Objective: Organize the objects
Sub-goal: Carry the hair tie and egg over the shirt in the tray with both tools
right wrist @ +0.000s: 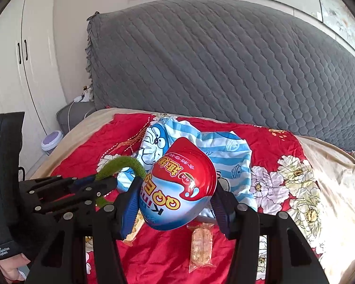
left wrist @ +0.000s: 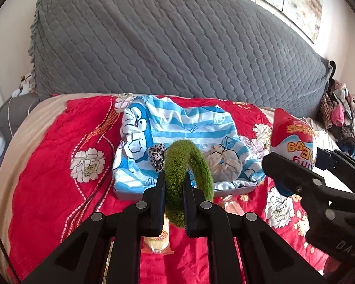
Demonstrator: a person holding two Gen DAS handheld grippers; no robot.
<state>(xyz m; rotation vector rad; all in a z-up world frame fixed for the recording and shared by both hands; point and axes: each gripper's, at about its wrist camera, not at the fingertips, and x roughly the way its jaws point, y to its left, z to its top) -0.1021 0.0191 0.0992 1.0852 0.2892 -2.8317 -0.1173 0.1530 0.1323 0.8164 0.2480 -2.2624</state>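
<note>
Holding a green fuzzy ring (left wrist: 189, 179) between its two black fingers, your left claw (left wrist: 174, 189) is pinched narrow on the lower part of the loop, and the ring stands upright above the bed. Your right claw (right wrist: 175, 203) grips a big red, white and blue toy egg (right wrist: 179, 184) at a middle width, with the blue pads (right wrist: 130, 210) pressing on both sides of the egg; its pointed end tilts up toward 1 o'clock in the right wrist view. In the left wrist view this egg (left wrist: 293, 139) is at 3 o'clock from the ring, well apart from it.

On the bed lies a red quilt (left wrist: 47, 165) with white flowers. At 12 o'clock from your left claw, a flat grey box (left wrist: 130, 193) carries a blue striped cartoon cloth (left wrist: 177, 127). On this cloth you can see a small leopard-print scrunchie (left wrist: 156, 157) at 11 o'clock from the ring and a beige scrunchie (left wrist: 224, 163) at 2 o'clock, both just beside it.

A wrapped snack (right wrist: 201, 243) lies on the quilt at 5 o'clock from the egg. Another yellow wrapped snack (left wrist: 157, 243) lies under your left claw. A grey quilted headboard (left wrist: 165, 47) stands behind the bed.
</note>
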